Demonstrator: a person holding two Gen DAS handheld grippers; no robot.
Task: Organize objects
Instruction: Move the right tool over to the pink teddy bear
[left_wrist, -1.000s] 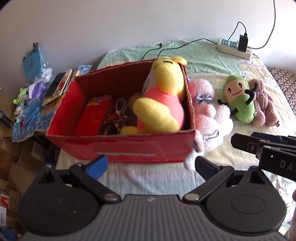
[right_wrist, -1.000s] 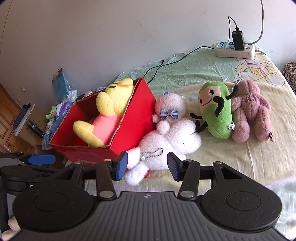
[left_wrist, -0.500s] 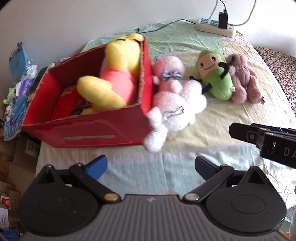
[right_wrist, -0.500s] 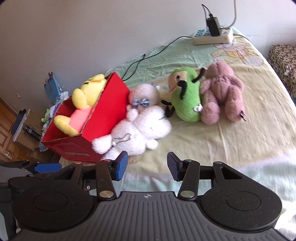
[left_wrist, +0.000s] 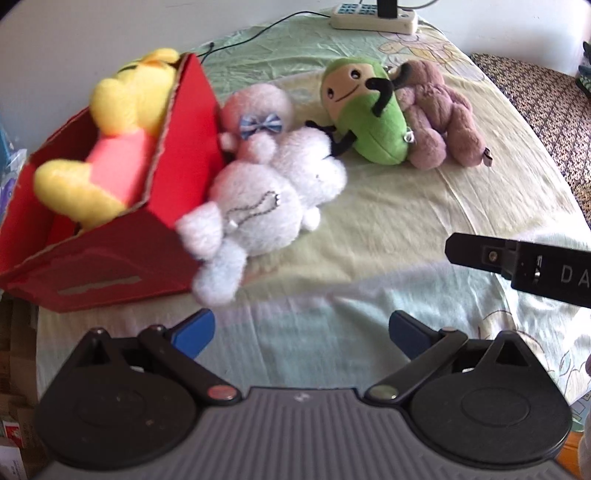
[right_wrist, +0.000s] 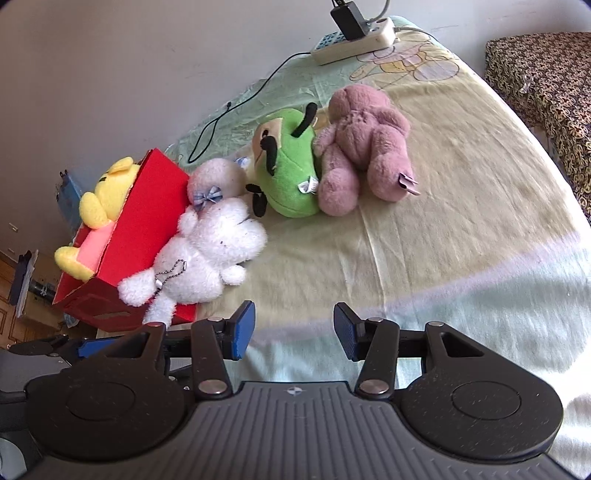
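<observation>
Both views have swung rightward from the red cardboard box (left_wrist: 110, 236) toward the loose fluffy white plush bear (left_wrist: 258, 206); left gripper (left_wrist: 301, 332) and right gripper (right_wrist: 293, 334) gape empty, so another pickup looks next

"DA" (cut off) — on right gripper (left_wrist: 524, 267).

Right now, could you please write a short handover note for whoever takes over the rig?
Left claw: open, empty, above the bedsheet.
Right claw: open, empty, also above the sheet, nearer the loose toys.
Red box: at the left edge of the bed, with the yellow bear already inside.
Still out on the bed: white plush leaning against the box's side, green plush and mauve plush side by side further back.
Done: one toy boxed. Left: three plush toys, probably the white one first, as it is nearest.
</observation>
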